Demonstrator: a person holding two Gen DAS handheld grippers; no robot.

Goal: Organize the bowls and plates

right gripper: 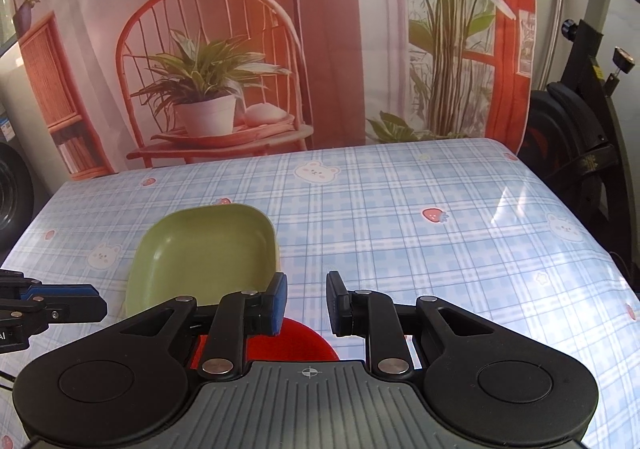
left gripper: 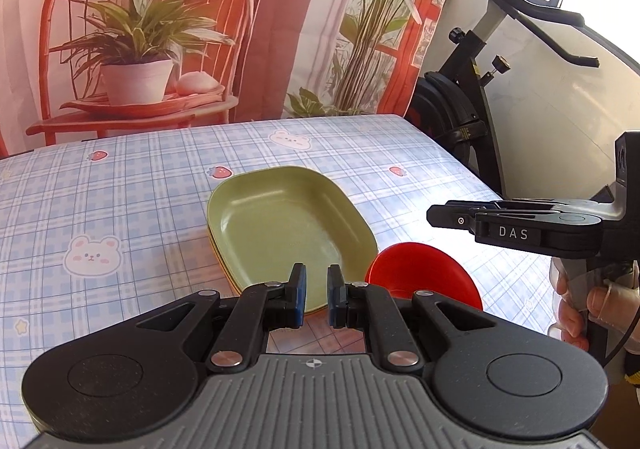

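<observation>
- Plates: a green rectangular plate (left gripper: 288, 225) sits mid-surface on top of at least one more plate, whose yellowish edge peeks out under its left rim; looks like a stack already started.
- Red bowl (left gripper: 424, 275) sits on the surface just right of the green plate's near corner, close beside it; can't tell if the rims touch.
- Left gripper (left gripper: 317, 299) hovers over the near end of the green plate, jaws parted narrowly, nothing between them.
- Right gripper (right gripper: 307, 303) hovers above the red bowl (right gripper: 298, 341), jaws apart at a medium gap, empty; bowl mostly hidden under its body.
- Step in hand, my guess: pick up the red bowl with the right gripper and place it with the stack or apart from it.
- To do it well: drop one finger inside the bowl wall and one outside, pinch the rim, lift straight up before moving sideways so it doesn't nudge the plates.
- Left gripper is near the bowl's path; keeping it clear, or using it to steady the stack, would help.
- Around: checked blue tablecloth (right gripper: 440, 249) with bears and strawberries, glare on the right; printed backdrop (right gripper: 280, 49) behind; exercise bike (left gripper: 480, 97) off the right edge. None of it blocks the reach.
- Glossy cloth could let the bowl slide if it's pushed rather than gripped.
</observation>
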